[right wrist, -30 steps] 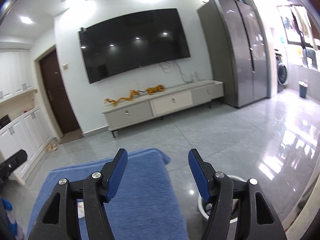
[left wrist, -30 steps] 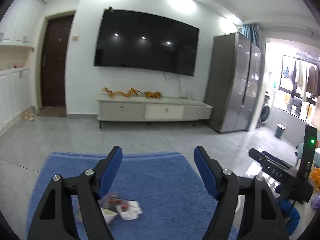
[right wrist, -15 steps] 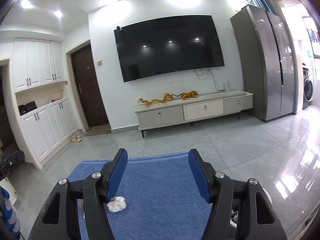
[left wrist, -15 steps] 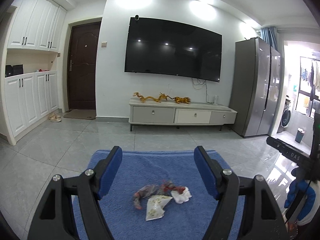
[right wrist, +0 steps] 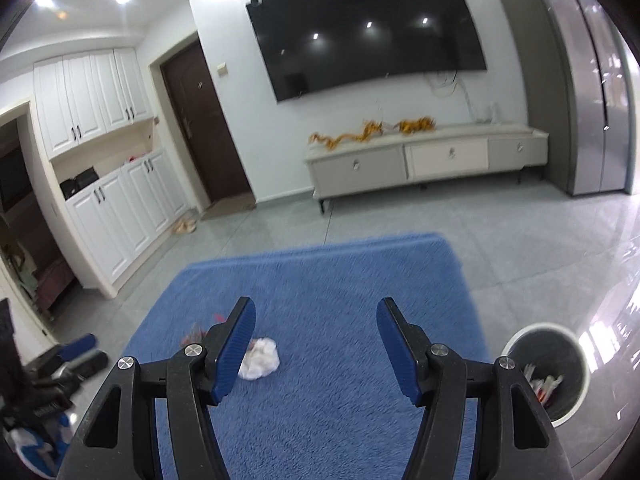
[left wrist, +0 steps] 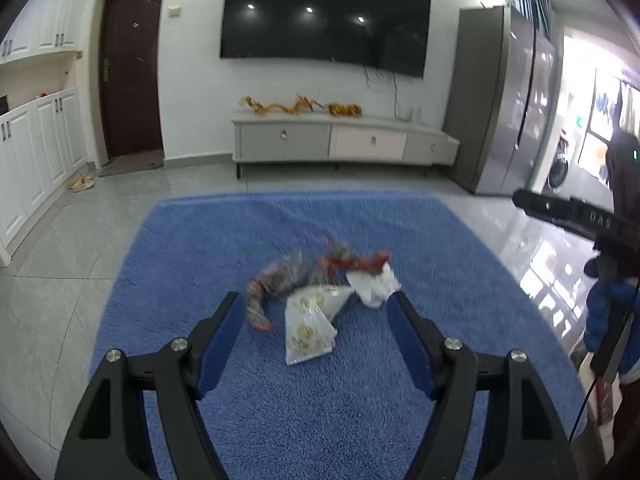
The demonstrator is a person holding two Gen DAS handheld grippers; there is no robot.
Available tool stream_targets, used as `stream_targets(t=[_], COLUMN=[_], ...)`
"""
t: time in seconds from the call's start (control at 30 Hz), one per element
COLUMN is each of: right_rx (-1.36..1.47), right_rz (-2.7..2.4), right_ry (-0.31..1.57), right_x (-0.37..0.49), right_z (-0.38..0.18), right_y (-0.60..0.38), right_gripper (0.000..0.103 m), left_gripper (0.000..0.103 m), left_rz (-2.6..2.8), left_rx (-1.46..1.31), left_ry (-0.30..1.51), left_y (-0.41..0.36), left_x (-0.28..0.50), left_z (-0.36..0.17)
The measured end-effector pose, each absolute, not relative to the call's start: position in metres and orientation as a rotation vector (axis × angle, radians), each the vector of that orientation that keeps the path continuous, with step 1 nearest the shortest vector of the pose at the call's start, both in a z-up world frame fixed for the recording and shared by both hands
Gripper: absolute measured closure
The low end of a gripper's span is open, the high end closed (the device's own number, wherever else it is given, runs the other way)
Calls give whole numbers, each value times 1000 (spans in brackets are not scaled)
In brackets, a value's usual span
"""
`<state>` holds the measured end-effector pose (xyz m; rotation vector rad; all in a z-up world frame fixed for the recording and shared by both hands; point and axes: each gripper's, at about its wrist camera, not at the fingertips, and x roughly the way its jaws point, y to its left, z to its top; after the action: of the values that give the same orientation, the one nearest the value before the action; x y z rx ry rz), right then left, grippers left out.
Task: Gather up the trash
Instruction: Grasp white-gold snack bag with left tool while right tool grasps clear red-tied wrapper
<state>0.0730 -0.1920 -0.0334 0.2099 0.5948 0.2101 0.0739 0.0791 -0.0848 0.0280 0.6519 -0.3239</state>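
Observation:
A small pile of trash lies on the blue rug [left wrist: 192,248]: a white and yellow wrapper [left wrist: 310,322], a crumpled white tissue [left wrist: 374,286] and two grey and red wrappers [left wrist: 280,280]. My left gripper [left wrist: 315,300] hovers just short of the pile, its jaws closing, wide apart and touching nothing. In the right wrist view the tissue [right wrist: 260,358] sits beside the left finger of my right gripper [right wrist: 316,304], which is open and empty over the rug [right wrist: 340,272]. A round white bin [right wrist: 516,334] with some trash inside stands on the tiles at the lower right.
Grey tiled floor surrounds the rug. A low TV cabinet [left wrist: 344,144] stands under the wall TV, with a grey fridge [left wrist: 504,112] to the right and a brown door [left wrist: 132,72] and white cupboards [right wrist: 112,208] to the left. Slippers [left wrist: 82,182] lie near the door.
Both grippers dropped and tipped downward toward the rug. The trash pile now sits right between the left fingertips. The bin's inside has come into the right view.

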Motion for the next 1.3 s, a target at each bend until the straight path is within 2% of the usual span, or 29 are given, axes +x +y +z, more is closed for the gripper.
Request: stream_targets(t=[0.17, 0.4, 0.53, 0.67, 0.77, 0.97, 1.07, 1.2, 1.27, 1.3], right_rx=[197, 157, 134, 135, 133, 84, 50, 72, 74, 75], right_rz=[288, 410, 449, 469, 496, 591, 583, 547, 538, 539], right_ry=[687, 830, 883, 865, 837, 780, 785, 809, 822, 825], right_x=[97, 121, 137, 142, 148, 147, 150, 160, 164, 164], right_z=[-63, -111, -133, -137, -132, -121, -124, -133, -135, -136], right_y=[-175, -136, -115, -109, -102, -75, -65, -66, -69, -72], right_gripper=[42, 42, 42, 42, 45, 46, 50, 57, 77, 82], left_gripper=[37, 52, 52, 53, 58, 58, 59, 67, 72, 75], left_rz=[-361, -359, -367, -376, -386, -403, -405, -406, -404, -403], left_rx=[42, 31, 9, -3, -19, -40, -54, -72, -80, -83], left_ry=[714, 828, 848, 856, 865, 873, 881, 887, 883, 880], left_y=[62, 60, 65, 67, 67, 67, 69, 71, 73, 73], left_x=[97, 138, 145, 152, 157, 164, 166, 169, 166, 164], left_z=[-113, -154, -163, -165, -167, -168, -170, -170, -170, -169])
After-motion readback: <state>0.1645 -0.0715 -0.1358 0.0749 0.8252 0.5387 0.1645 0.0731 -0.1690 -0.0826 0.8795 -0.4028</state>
